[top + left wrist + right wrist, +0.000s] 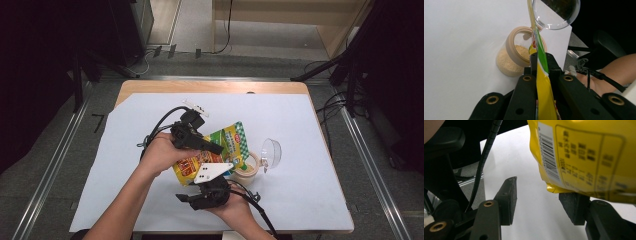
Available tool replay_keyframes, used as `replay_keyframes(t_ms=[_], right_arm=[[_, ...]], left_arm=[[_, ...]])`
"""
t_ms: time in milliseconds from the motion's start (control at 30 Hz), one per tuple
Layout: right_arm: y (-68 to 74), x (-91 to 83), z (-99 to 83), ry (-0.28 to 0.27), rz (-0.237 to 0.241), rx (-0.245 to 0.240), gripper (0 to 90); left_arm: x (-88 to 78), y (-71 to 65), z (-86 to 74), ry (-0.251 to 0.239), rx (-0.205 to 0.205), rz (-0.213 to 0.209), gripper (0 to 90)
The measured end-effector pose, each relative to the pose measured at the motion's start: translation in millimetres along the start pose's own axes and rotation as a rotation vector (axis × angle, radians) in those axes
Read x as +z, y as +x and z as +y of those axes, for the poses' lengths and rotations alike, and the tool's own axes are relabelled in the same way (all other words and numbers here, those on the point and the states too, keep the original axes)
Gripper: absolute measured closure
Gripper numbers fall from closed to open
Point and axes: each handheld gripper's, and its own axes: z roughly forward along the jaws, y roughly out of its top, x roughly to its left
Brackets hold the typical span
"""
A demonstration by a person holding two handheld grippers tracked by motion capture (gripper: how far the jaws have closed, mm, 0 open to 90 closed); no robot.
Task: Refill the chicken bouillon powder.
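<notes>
Pouch [227,145], yellow and green, was pinched at its edge by the left hand-held gripper [212,146] and hung above the open jar [516,51] of tan powder on the white surface [300,125]. Right hand-held gripper [537,202] stood spread, its pads [509,197] not pressing the pouch's lower corner. Pouring well probably called for keeping the mouth over the jar's rim and tilting slowly; clear lid [271,152] lay beside.
</notes>
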Motion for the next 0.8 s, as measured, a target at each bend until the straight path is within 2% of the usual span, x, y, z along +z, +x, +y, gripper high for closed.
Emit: replay_keyframes(t_ms=[33,100,267,567,800], right_arm=[[0.2,-0.4,0.1,-0.006,-0.004,-0.009,48.7],[0.3,-1.2,0.2,-0.011,-0.003,-0.006,48.6],[-1.9,-3.2,0.3,-0.024,-0.013,-0.006,47.9],[-2.3,-3.0,-0.7,-0.017,-0.031,-0.018,47.5],[-4.9,-4.9,-2.9,-0.014,-0.039,-0.005,47.5]], left_arm=[[-4.0,0.5,-1.0,-0.009,0.001,-0.015,89.0],[-7.4,0.3,-1.8,-0.016,0.006,-0.018,89.1],[-16.9,-0.1,-5.0,-0.027,0.019,0.0,89.3],[-23.3,1.0,-11.9,-0.022,0.05,0.008,89.1],[-26.6,3.4,-15.5,-0.022,0.061,-0.002,89.3]])
